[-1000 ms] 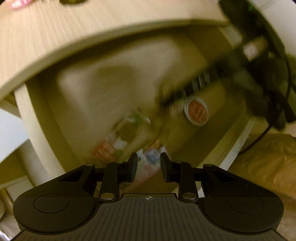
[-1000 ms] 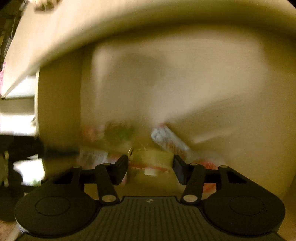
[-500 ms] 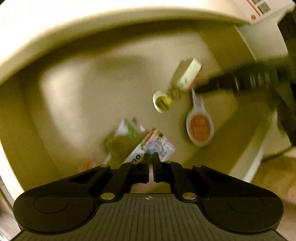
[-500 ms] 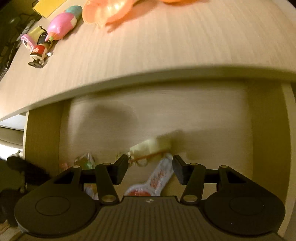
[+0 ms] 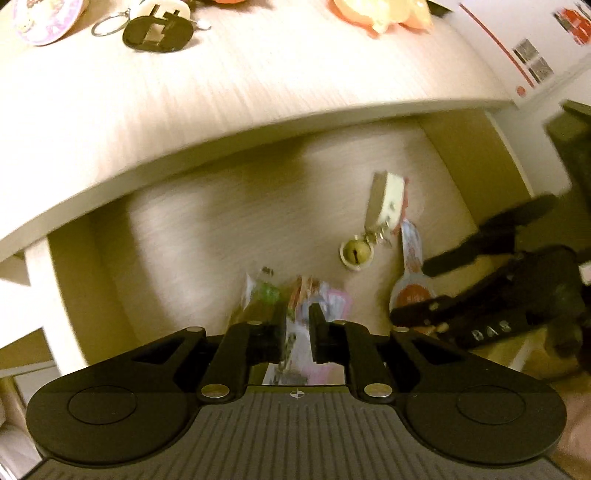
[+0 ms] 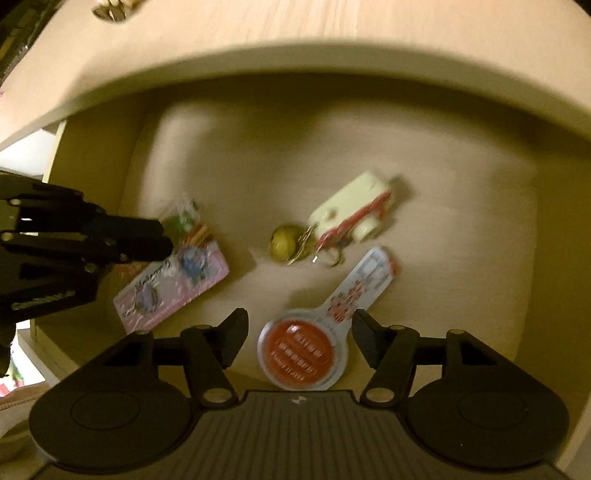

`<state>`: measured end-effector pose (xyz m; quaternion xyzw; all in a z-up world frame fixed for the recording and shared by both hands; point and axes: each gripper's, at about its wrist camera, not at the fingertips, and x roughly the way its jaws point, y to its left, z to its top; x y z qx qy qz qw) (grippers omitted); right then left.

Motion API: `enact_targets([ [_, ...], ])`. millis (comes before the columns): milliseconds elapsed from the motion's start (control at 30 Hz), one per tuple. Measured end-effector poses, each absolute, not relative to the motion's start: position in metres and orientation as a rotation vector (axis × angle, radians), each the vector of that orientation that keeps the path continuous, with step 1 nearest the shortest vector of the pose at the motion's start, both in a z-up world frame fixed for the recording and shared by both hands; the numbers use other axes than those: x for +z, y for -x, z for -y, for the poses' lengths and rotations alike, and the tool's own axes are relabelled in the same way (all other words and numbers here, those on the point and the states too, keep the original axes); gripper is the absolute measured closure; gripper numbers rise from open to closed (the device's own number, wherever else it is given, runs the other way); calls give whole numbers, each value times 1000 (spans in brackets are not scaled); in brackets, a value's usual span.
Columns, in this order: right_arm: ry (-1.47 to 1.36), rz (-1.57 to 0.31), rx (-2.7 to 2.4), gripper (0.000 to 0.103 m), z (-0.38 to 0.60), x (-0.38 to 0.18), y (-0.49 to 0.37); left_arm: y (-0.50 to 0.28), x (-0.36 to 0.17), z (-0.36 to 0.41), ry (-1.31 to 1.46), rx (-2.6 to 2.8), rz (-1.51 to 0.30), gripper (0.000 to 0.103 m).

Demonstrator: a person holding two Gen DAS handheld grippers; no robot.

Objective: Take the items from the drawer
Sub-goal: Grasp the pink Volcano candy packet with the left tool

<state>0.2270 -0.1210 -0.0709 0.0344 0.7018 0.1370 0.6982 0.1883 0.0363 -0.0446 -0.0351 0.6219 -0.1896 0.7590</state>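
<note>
The open drawer (image 6: 480, 155) is pale wood with a smooth, flat bottom. Four small things lie in it. The left gripper (image 5: 298, 332) has its fingers pressed almost together on a flat pink packet (image 6: 173, 288) with little cartoon shapes under shiny plastic. The packet lies at the left side of the drawer. A small crinkly bag with green on it (image 6: 184, 218) sits just beside it, partly hidden by the black left fingers (image 6: 147, 243).

The right gripper (image 6: 299, 341) hangs over a flat card with a round red end and a long handle (image 6: 306, 350). Its jaws are opening, and the round end shows between them, but the pads do not touch it.

In the middle lies a round gold bell (image 6: 283, 243) joined by metal rings to a cream block-shaped charm with a red strap (image 6: 351, 210).

Above the drawer is the wooden desk top (image 5: 258, 92). A black round keyring (image 5: 157, 33) and an orange toy (image 5: 380, 14) sit on it.
</note>
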Motion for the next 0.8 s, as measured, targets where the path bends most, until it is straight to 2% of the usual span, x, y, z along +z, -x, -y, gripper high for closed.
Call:
enact_targets([
  [133,48,-1556,338,38,112,-82,-226,-175,-46,-39,14,-455,-1434,89],
  [200,85,-1519,332,52,108,-81,-227,-169,-49,-40,15,-476,-1466,89],
  [233,97,-1502,327,55,108,-81,-228,-166,-50,-38,23,-487,-1478,89],
  [300,127,-1464,307,72,110,-81,-233,-160,-47,-40,38,-520,-1493,89],
  [400,137,-1414,247,76,121,-81,-241,-159,-50,-35,31,-539,-1511,89],
  [633,25,-1370,237,75,140,-63,-247,-173,-71,-26,39,-512,-1515,92],
  [733,9,-1385,238,64,143,-61,-246,-184,-69,-21,46,-505,-1464,93],
  [800,-16,-1401,241,51,154,-59,-241,-190,-69,-17,51,-506,-1427,93],
])
